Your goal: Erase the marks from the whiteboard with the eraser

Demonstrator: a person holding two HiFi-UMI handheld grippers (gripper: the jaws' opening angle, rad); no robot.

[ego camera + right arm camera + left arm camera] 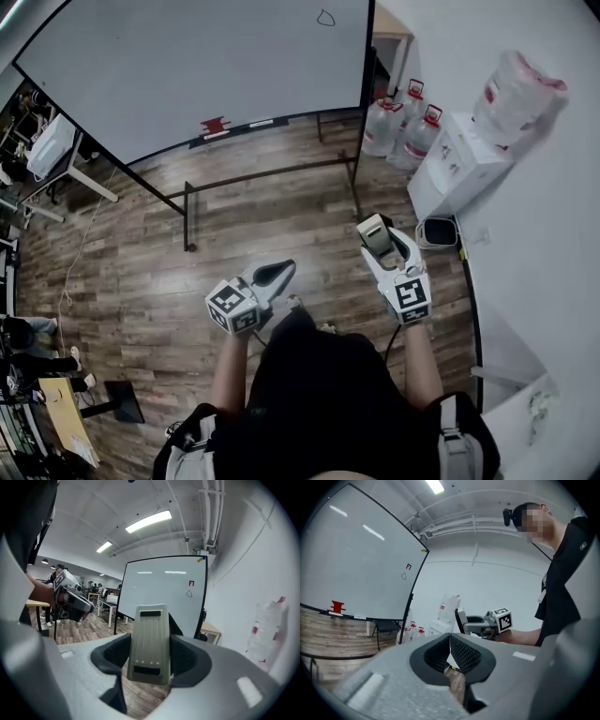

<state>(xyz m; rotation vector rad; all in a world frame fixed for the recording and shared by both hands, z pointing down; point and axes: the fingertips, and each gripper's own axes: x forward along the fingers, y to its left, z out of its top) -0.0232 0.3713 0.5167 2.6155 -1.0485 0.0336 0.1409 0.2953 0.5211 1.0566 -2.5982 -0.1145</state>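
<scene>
Holding the eraser (149, 641) clamped upright in my right tongs (378, 232), I'd step in and press its flat face squarely on the small drawn mark (325, 17), high on the right of the whiteboard (187, 84). My left tongs (451, 657) are closed on nothing. There is bare floor ahead, but the stand's crossbar (272, 174) and the water bottles (401, 129) crowd the right edge.

The whiteboard (187, 66) and wooden floor (253, 216) are seen steeply from above in the head view, far off. From the left gripper (277, 272) the whiteboard is viewed obliquely, with the right gripper (380, 234) caught nearby. From the right gripper the whiteboard is faced at a distance, the eraser (150, 644) close up. The whiteboard is shared by all three views.
</scene>
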